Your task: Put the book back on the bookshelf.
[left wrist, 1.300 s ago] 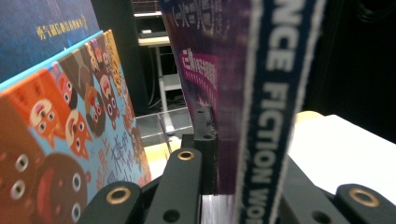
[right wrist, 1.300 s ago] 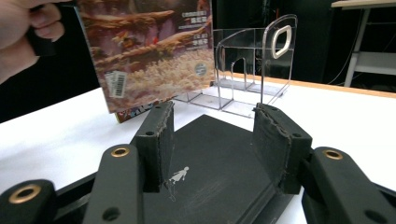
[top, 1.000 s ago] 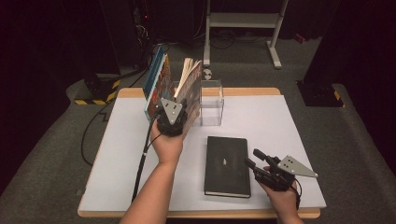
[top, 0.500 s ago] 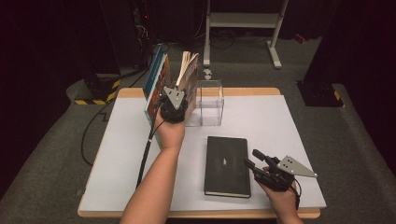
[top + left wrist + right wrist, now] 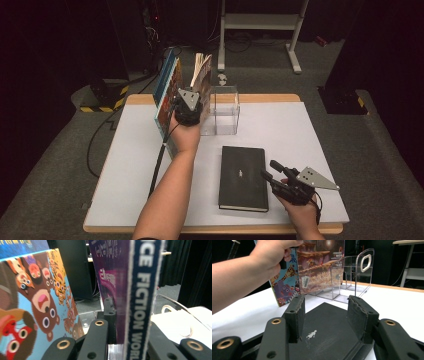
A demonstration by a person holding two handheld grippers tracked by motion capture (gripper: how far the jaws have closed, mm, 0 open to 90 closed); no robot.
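Note:
My left gripper [image 5: 188,106] is shut on an upright paperback [image 5: 201,75] at the back of the table. In the left gripper view its jaws [image 5: 125,340] clamp the blue-and-white spine of the paperback [image 5: 143,287], whose cover is purple. The paperback stands between a leaning picture book [image 5: 166,95] with cartoon bears [image 5: 37,302] and a clear acrylic rack [image 5: 224,107]. A black book [image 5: 243,177] lies flat near the front. My right gripper [image 5: 272,172] sits at its right edge, open; its pads [image 5: 297,312] stand apart just above the black cover [image 5: 324,340], with nothing between them.
The white table top [image 5: 310,135] spreads to the right of the rack. A cable [image 5: 157,170] trails from my left gripper along the forearm. A yellow-black striped object [image 5: 102,97] lies on the floor at back left, and a shelf stand [image 5: 260,22] is behind the table.
My left hand has carried the paperback away from the person toward the back, up beside the picture book and rack. The right gripper and black book have stayed put.

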